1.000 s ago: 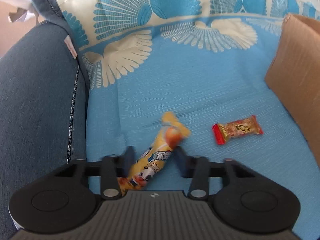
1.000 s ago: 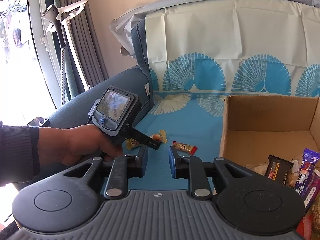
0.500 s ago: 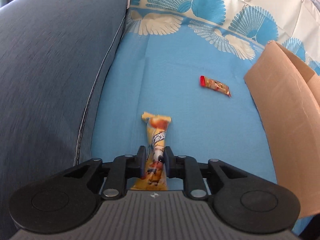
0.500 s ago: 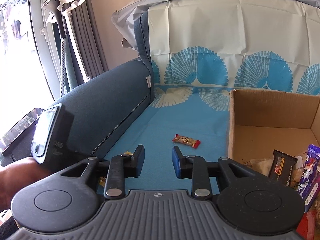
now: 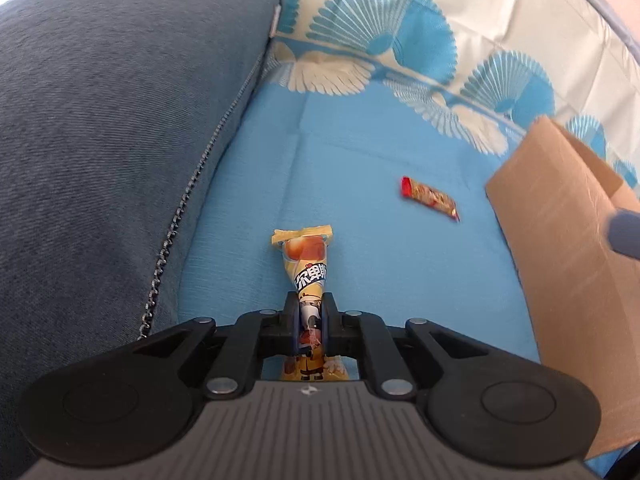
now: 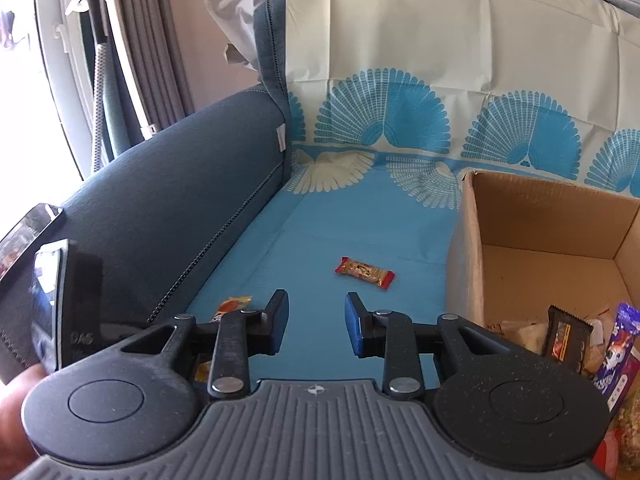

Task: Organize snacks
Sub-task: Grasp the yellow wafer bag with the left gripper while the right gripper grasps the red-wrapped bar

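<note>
While several packets already lie in the cardboard box [image 6: 560, 216], two are still outside it, so the sorting looks partly done; the red snack bar [image 5: 430, 198] lies loose on the blue sofa cover [image 5: 360, 140], near the box; the yellow snack packet [image 5: 307, 264], a long glossy pouch with a cartoon print, is pinched in the left hand-held gripper [image 5: 310, 316]; the right hand-held gripper [image 6: 316, 320] hangs open and empty.

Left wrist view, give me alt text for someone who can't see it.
The left hand-held gripper is shut on a yellow snack packet that points forward over a blue sofa cover. A red snack bar lies farther ahead to the right, near a cardboard box, with the sofa's dark blue armrest on the left.
</note>
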### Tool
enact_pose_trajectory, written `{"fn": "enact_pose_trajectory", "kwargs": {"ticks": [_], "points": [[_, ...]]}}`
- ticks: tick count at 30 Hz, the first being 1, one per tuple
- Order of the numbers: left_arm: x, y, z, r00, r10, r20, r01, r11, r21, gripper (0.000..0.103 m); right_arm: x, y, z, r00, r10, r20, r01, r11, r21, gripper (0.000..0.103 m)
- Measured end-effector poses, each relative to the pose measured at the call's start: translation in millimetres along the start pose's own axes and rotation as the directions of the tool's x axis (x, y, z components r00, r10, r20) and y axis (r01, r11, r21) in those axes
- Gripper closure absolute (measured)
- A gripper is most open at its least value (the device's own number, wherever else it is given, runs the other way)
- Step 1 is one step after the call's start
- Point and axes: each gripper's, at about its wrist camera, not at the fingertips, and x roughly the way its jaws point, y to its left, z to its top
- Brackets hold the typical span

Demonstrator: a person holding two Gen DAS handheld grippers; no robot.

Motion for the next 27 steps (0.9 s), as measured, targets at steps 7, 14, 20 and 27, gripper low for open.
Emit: {"fn": "enact_pose_trajectory", "kwargs": {"ticks": [7,14,20,27], "points": [[0,13,6,0.999,-0.029,0.019,0.031,0.996,-0.084,0.093,109,-3,44,0.982,-0.080,-0.171,0.082,0.997,0.009,0.046],[-2,13,7,0.999,-0.043,0.025,0.045,0.995,-0.084,0.092,198,-15,44,0.942,-0.169,-0.288,0.134,0.981,-0.138,0.045],[-1,13,6,0.999,-0.045,0.025,0.047,0.996,-0.081,0.092,225,-17,38,0.929,-0.140,-0.342,0.073,0.977,-0.199,0.044],[-1,14,7,0.999,-0.044,0.024,0.046,0.996,-0.082,0.092,204,-14,31,0.952,-0.063,-0.300,0.008,0.984,-0.181,0.091]]}}
